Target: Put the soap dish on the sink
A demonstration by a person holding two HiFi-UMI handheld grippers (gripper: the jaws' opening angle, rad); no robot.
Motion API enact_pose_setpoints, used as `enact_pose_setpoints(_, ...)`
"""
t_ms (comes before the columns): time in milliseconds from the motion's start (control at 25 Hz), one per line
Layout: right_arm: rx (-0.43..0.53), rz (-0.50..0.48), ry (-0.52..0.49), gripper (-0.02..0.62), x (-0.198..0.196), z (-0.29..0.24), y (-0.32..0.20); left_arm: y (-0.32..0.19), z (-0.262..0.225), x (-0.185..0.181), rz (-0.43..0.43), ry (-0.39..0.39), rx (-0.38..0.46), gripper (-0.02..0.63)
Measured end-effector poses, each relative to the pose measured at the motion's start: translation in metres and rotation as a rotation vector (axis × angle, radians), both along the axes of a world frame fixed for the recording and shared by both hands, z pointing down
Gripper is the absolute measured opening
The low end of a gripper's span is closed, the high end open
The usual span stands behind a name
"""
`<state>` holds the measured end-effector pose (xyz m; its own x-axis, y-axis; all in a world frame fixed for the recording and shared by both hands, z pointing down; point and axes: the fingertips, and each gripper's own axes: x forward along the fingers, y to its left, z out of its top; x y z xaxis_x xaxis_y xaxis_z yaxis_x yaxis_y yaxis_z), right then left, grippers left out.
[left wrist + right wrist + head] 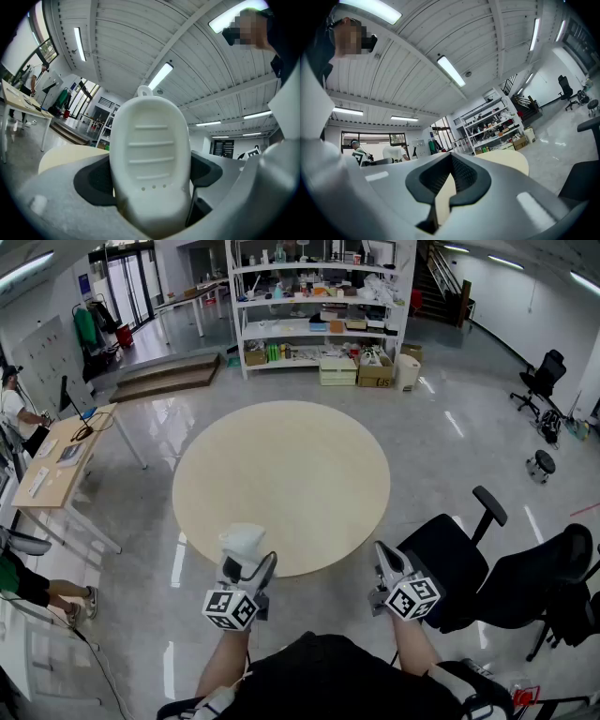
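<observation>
Soap dish [150,154], white, ribbed: clamped upright in left gripper [246,566], evidently for carrying, near the round counter [281,474]. Right gripper [449,161]: jaws together, empty, idle. Sink: not visible, possibly out of frame.

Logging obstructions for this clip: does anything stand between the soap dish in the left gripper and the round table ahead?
Nothing visible does. The left gripper holds the soap dish in its jaws, close to the near edge of the round table. No sink shows in any view.
</observation>
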<state>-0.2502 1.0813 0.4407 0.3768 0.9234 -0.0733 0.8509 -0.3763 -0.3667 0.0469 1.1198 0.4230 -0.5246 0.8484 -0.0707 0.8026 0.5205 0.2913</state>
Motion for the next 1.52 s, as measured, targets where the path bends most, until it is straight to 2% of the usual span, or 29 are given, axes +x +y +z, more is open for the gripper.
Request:
enact_pose_setpoints(480, -0.028, 0.009, 0.007, 0.005, -0.01, -0.012, -0.006, -0.005, -0.008, -0.012, 0.014, -0.005, -0.024, 0.454)
enact_pose_setpoints(840, -0.027, -0.014, -0.004, 0.005, -0.003, -0.01, -0.01, -0.011, -0.007, -0.011, 0.007, -0.001, -0.023, 0.454)
enact_pose_setpoints(1160, -0.048, -0.032, 0.006, 0.006, -0.013, -0.015, -0.017, -0.011, -0.012, -0.019, 0.017, 0.005, -0.033, 0.454)
enact_pose_setpoints(1520, -0.06, 0.029, -0.02, 0.006, -0.04, -0.017, -0.035, -0.016, -0.018, -0.057, 0.088, 0.002, -0.034, 0.454)
